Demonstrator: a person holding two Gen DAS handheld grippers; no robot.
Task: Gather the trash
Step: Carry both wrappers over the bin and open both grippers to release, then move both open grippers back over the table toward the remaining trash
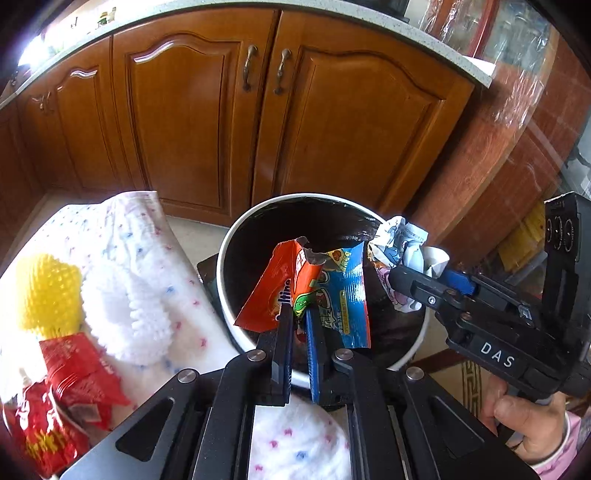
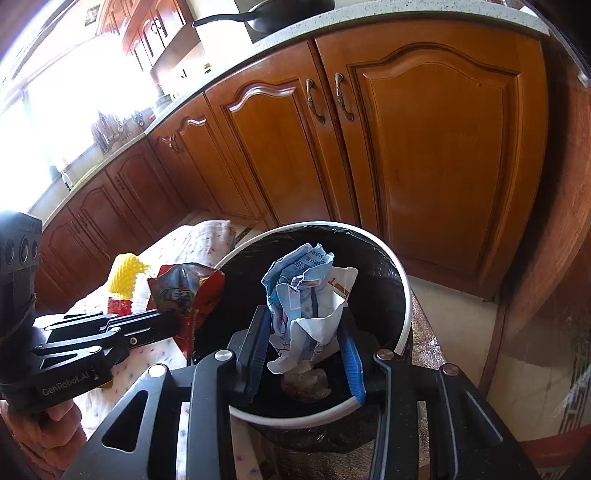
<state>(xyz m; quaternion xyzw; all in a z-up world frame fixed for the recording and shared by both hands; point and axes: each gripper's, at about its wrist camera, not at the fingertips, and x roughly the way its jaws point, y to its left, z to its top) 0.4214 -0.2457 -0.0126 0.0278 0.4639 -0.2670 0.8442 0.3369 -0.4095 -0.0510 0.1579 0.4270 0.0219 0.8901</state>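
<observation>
The left gripper [image 1: 300, 314] is clenched on a flat bundle of snack wrappers, one glossy orange and one blue with cartoon print [image 1: 314, 291], and holds them upright just over the mouth of the round white-rimmed bin lined with a black bag [image 1: 236, 240]. The bin stands directly ahead of and below its fingertips.

The right gripper [image 2: 306, 328] carries a crumpled wad of white and pale blue printed paper [image 2: 306, 291] between its blue-padded fingers [image 2: 352, 358], also above the bin's opening. Its jaws stand partly apart with the wad sitting between them; the left pad touches the paper, while the right pad's contact is hard to judge. Below the wad, at the bottom of the black liner, lies a pale crumpled scrap [image 2: 306, 380].

To the left of both grippers, a white fluffy cloth with small red and blue dots [image 1: 147, 266] covers a surface beside the bin. On it rest a yellow knobbly foam piece [image 1: 48, 291] and a crinkled red foil packet [image 1: 70, 373]. Beyond the bin stand brown wooden cabinet doors with curved metal handles [image 1: 221, 122] under a speckled grey countertop [image 2: 406, 22].
</observation>
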